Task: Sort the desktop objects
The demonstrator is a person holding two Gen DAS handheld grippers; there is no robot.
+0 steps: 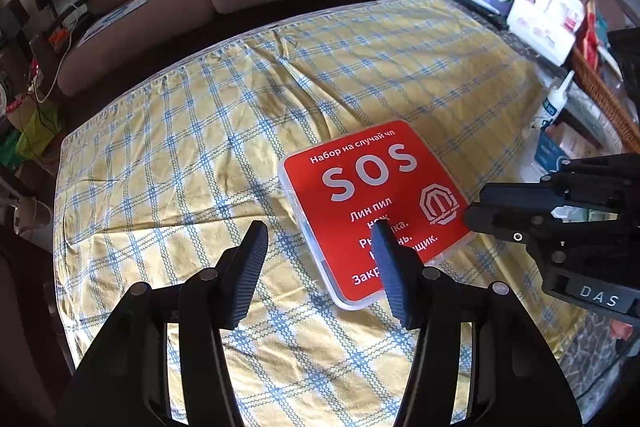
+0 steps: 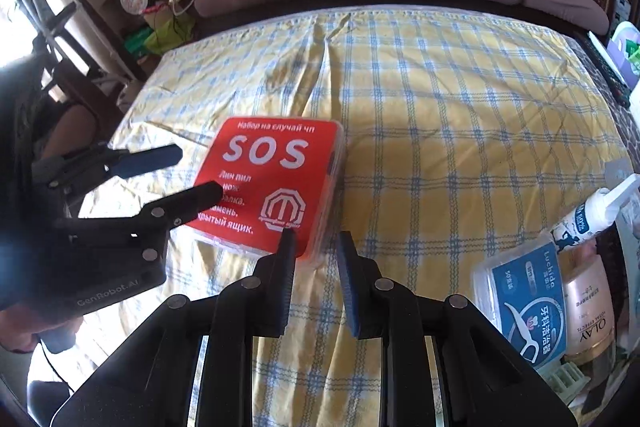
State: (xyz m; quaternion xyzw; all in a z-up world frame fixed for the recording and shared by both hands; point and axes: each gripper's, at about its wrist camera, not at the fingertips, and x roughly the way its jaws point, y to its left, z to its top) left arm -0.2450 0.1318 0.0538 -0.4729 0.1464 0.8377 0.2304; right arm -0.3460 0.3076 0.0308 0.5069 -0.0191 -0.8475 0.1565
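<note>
Red-lidded SOS box (image 1: 374, 211) lies closed on checked cloth (image 1: 200, 155), both tongs (image 1: 320, 247) (image 2: 316, 251) spread, empty.

The red box (image 2: 268, 187) lies flat on the checked cloth (image 2: 440, 131). The right gripper (image 2: 316, 247) hovers at its near corner, jaws apart; the left gripper (image 2: 196, 173) hangs open over its left edge.

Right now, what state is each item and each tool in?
SOS box: lid closed, lying flat on the tablecloth, not gripped.
Left tool: open, empty, right finger over the box.
Right tool: open, empty, at the box's near corner.
White tube: capped, lying tilted at the table's edge.
Floss pick box: closed.
Olay bottle: lying on its side.
</note>
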